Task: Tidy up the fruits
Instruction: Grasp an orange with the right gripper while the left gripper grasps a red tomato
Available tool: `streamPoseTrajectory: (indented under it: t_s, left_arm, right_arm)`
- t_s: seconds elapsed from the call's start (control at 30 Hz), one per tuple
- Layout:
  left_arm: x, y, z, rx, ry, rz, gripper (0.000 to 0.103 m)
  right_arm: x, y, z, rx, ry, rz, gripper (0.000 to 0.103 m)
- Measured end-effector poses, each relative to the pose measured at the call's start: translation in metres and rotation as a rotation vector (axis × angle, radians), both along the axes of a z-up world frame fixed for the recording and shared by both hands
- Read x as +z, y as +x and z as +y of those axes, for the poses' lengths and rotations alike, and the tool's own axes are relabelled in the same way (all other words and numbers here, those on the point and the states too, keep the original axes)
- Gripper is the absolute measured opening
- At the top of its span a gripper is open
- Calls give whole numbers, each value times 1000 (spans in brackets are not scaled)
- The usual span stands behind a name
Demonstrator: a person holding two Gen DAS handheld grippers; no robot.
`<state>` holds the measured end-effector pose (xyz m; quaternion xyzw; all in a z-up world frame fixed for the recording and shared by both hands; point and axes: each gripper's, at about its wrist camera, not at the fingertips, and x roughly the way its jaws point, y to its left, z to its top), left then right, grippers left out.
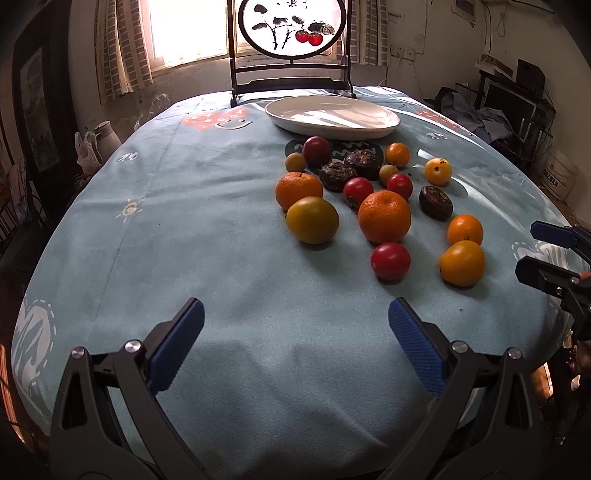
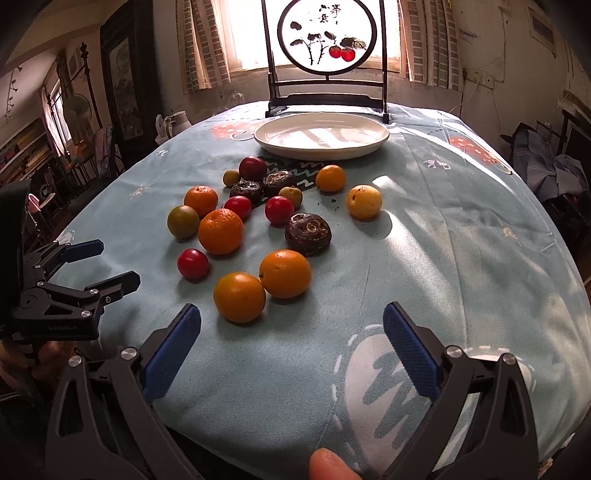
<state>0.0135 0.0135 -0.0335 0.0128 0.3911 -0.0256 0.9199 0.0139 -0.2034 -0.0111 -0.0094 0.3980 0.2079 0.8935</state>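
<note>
Several fruits lie loose on the blue tablecloth: oranges point(image 1: 384, 216) point(image 2: 221, 231), red plums point(image 1: 390, 260) point(image 2: 192, 263), yellow-orange fruits point(image 1: 462, 263) point(image 2: 239, 297) and dark brown water chestnuts point(image 1: 435, 202) point(image 2: 307, 228). An empty white plate point(image 1: 332, 116) point(image 2: 321, 136) sits behind them. My left gripper point(image 1: 295, 332) is open and empty, above bare cloth in front of the fruits; it also shows in the right wrist view point(image 2: 110, 264). My right gripper point(image 2: 291, 332) is open and empty, just in front of the nearest yellow-orange fruit; it shows at the right edge in the left wrist view point(image 1: 532, 251).
A dark wooden stand with a round painted screen point(image 1: 291, 27) point(image 2: 327, 38) stands at the table's far edge behind the plate. The tablecloth point(image 1: 207, 229) point(image 2: 461, 258) drops off at the rounded table edges. A white jug point(image 1: 107, 138) stands beyond the left edge.
</note>
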Motion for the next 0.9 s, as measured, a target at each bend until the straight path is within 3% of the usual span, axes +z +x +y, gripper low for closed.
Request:
streamPoseTrajectory:
  t_s: [0.13,0.27,0.37,0.5,0.6,0.77,0.9]
  left_arm:
    - [-5,4,9,-21,-40,2,101]
    - [-7,7,11,-54,-56,-16,101]
    - [-7,8,8,-93,-63,-30,101]
    - [-7,11,1,-134,-53,-46,101]
    - [-7,16,-4,-156,-54,-37,101]
    - [-9,31,-16,-201,-85,-9,100]
    - [-9,40,-30,-247,-122,12,91]
  right_arm:
    - [-15,12,6,42,49,99,65]
    - [-23,12,24,118,55,132,64]
    - [-25,17,31,149,92,146,55]
    - [-28,25,39,147,114,148,54]
    - [-29,30,36,125,117,142,41]
    - [-26,28,21,137,163,147,41]
    - [-19,26,5,122,185,129,41]
